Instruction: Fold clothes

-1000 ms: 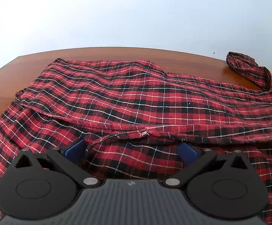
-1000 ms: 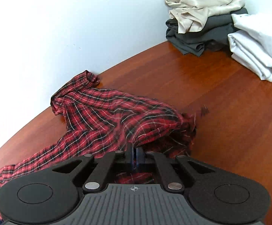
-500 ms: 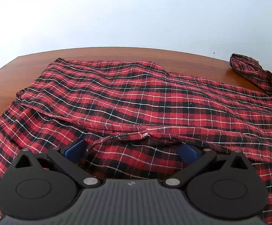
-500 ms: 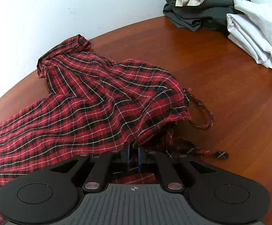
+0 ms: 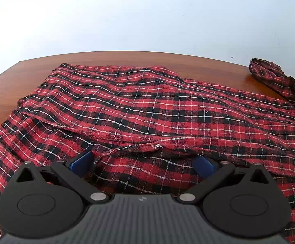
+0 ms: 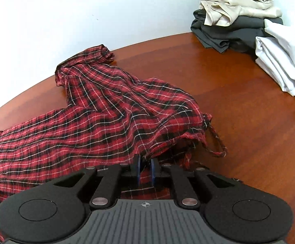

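Note:
A red and black plaid garment (image 5: 147, 105) lies spread on the brown wooden table (image 5: 25, 75), with a folded edge running across it near me. My left gripper (image 5: 143, 160) hovers just over that edge, wide open, its blue pads (image 5: 82, 160) on either side of a stretch of cloth. In the right wrist view the garment's bunched end (image 6: 106, 118) rests on the table, a drawstring loop (image 6: 214, 142) trailing to the right. My right gripper (image 6: 144, 166) is opening; a narrow gap shows between its pads, and the cloth's edge hangs loosely in it.
At the back right of the table (image 6: 239, 101) stands a pile of clothes: a beige one (image 6: 233, 2) on top, a dark grey one (image 6: 224, 34) below, a white one (image 6: 283, 57) beside them. A white wall runs behind the table's curved far edge.
My right gripper's jaws went from shut on the cloth to slightly apart, and the lifted end of the garment sank onto the table. The left gripper stayed where it was.

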`<move>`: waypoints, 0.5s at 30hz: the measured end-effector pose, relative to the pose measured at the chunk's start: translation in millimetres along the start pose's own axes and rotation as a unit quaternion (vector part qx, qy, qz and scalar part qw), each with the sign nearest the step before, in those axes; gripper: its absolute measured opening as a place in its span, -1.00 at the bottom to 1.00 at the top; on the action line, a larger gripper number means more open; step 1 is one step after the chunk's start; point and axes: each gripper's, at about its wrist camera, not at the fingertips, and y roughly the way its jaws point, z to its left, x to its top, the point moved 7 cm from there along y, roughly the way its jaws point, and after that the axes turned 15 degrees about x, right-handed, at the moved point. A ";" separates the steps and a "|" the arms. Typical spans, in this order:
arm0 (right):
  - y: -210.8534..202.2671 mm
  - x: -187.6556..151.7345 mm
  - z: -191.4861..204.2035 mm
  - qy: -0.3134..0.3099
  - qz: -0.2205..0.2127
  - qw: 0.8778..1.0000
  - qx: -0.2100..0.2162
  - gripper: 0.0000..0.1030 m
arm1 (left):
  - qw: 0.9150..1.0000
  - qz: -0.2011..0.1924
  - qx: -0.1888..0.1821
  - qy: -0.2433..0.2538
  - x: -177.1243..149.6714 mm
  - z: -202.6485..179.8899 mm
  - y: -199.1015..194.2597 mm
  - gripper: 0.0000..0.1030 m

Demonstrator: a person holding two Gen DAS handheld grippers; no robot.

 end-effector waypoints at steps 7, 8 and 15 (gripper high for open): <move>-15.1 -1.8 -16.1 -0.004 -0.009 0.999 -0.031 -0.55 | 1.000 0.000 0.000 0.000 -0.3 0.2 -0.2 1.00; -19.3 -1.6 -19.4 -0.005 -0.012 0.999 -0.037 -0.53 | 1.000 0.000 0.000 0.000 -0.3 0.2 -0.2 1.00; -24.1 11.4 -46.8 -0.012 -0.029 0.996 -0.077 -0.35 | 1.000 0.000 -0.001 0.001 0.0 -0.2 -0.7 1.00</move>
